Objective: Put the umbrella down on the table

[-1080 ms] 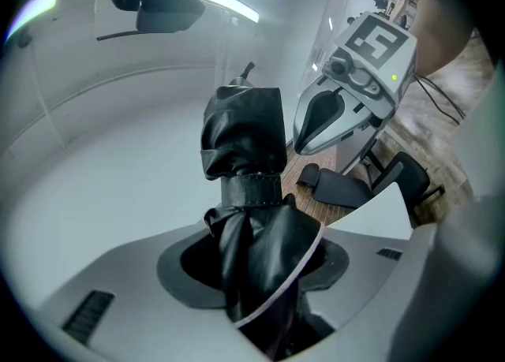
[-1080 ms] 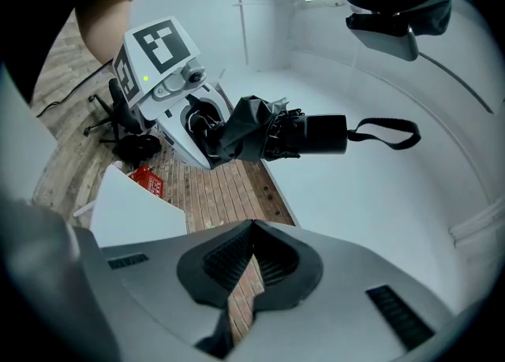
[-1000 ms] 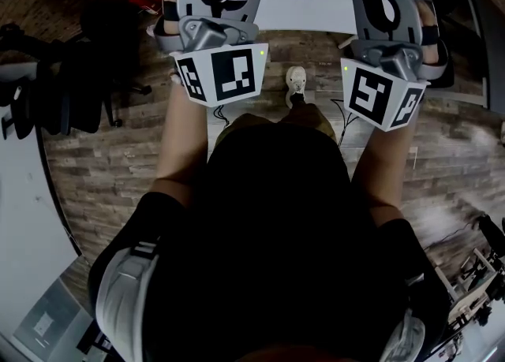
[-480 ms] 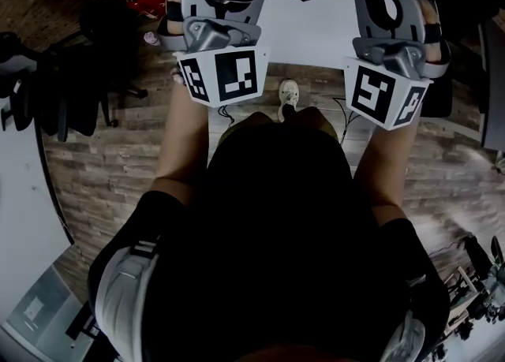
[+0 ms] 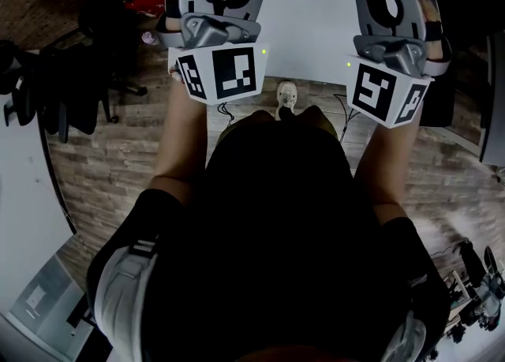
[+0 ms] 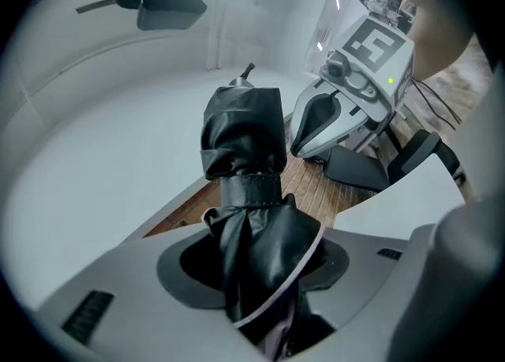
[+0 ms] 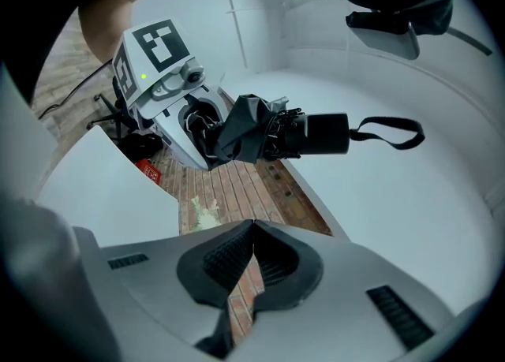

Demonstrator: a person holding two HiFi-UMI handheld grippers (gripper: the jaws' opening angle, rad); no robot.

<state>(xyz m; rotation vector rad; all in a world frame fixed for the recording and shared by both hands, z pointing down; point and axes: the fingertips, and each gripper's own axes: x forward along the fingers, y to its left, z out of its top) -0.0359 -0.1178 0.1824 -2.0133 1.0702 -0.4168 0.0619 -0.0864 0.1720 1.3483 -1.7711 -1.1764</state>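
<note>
Umbrella (image 7: 260, 136): 1 pc., black, folded compact type.

- **Loc.:** in the air, clamped in left gripper (image 6: 256, 262). Not touching table (image 7: 410, 218).
- **Grip:** left jaws closed on the bunched canopy, just behind the wrap band (image 6: 251, 189). Fabric bulges out either side of the pads.
- **Key relation:** long axis approx. level, running straight out along the left jaws. Handle (image 7: 325, 133) is the far end and appears to reach out past the table's near edge, over the white top. Canopy end and gripper sit back over the strip of wood floor (image 7: 237, 187). So the table lies ahead of and below the umbrella. Judged: the move to come is forward a little, then down, keeping the axis flat so the whole length lands on the top.
- **Nearer hand:** left, as it has the item. Right gripper (image 7: 248, 230) is off to the side, well apart, jaws closed pad to pad on nothing.
- **Condition/appearance:**
  - Canopy creased, glossy, loosely rolled, held by one band.
  - Pale lining shows at a fold near the jaws.
  - Handle is a plain black cylinder.
  - Wrist loop (image 7: 390, 133) hangs free beyond it.
- **Handling note (est.):** loose fabric may slip or sag on release, and the loop could snag.
</note>
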